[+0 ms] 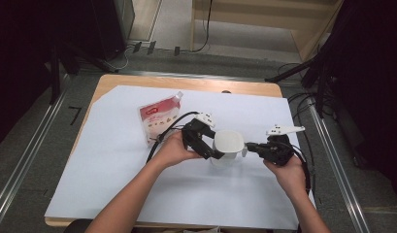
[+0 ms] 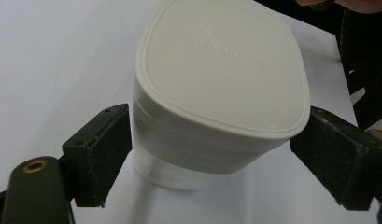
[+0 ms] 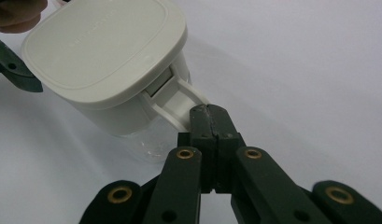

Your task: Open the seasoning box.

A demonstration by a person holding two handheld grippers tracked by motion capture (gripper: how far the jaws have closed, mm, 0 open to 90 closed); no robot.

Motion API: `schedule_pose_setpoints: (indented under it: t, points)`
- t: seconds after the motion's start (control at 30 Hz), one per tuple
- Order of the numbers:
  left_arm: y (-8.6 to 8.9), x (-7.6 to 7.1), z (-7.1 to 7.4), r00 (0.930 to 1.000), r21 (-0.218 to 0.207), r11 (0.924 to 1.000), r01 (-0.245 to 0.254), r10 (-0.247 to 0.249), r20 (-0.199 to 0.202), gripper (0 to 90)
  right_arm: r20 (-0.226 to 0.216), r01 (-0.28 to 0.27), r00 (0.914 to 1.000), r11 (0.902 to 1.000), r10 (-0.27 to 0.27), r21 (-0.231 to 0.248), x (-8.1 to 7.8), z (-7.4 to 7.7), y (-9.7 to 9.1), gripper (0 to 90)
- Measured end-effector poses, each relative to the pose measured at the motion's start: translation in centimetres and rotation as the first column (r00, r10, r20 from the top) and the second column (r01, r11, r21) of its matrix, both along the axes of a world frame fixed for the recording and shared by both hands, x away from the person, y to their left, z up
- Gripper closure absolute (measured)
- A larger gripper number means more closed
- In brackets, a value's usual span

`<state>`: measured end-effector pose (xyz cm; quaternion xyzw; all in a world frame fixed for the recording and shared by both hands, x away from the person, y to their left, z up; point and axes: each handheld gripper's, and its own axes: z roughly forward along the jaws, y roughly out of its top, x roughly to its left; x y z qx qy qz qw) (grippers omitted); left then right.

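White jug [image 1: 228, 145]: right gripper [image 1: 250, 146] clamps its handle [image 3: 181, 100]; left gripper [image 1: 211, 148] straddles the lid [image 2: 226, 65], jaws wide apart, not gripping.

White-covered wooden table [image 1: 186, 85], grey floor [image 1: 36, 165]

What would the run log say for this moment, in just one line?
right gripper: shut on jug handle | left gripper: open, fingers either side of lidded jug | pouch: lying behind | stage: bracing jug
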<state>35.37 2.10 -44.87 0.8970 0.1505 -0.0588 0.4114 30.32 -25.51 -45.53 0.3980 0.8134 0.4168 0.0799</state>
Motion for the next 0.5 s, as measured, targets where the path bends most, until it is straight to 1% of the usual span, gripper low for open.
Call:
schedule_pose_setpoints:
  t: [0.1,0.2,0.27,0.37,0.5]
  points:
    - [-0.31,0.0,-0.12,0.9999,0.016,0.9999,0.004,-0.004,0.01,13.9,0.002,0.001,1.0,1.0,-0.001,0.003,0.0,-0.04,0.01,90.0]
    - [-0.39,0.0,-0.12,0.9998,0.02,0.9998,0.008,-0.008,0.019,14.1,0.001,0.004,1.0,1.0,-0.004,0.003,-0.02,-0.04,0.02,90.0]
    - [-0.46,-0.22,0.01,0.9988,0.035,0.9993,0.009,-0.01,0.048,14.9,0.0,0.008,1.0,1.0,-0.008,0.003,-0.06,-0.04,0.04,90.0]
    - [-0.56,-0.3,0.18,0.9988,0.048,0.9988,0.001,-0.003,0.049,15.4,0.003,0.007,1.0,1.0,-0.007,0.001,-0.05,-0.05,0.05,90.0]
    - [-0.63,-0.35,0.35,0.9989,0.064,0.9979,0.003,-0.006,0.046,15.5,0.008,0.009,0.9999,1.0,-0.009,-0.004,-0.11,-0.05,0.12,90.0]
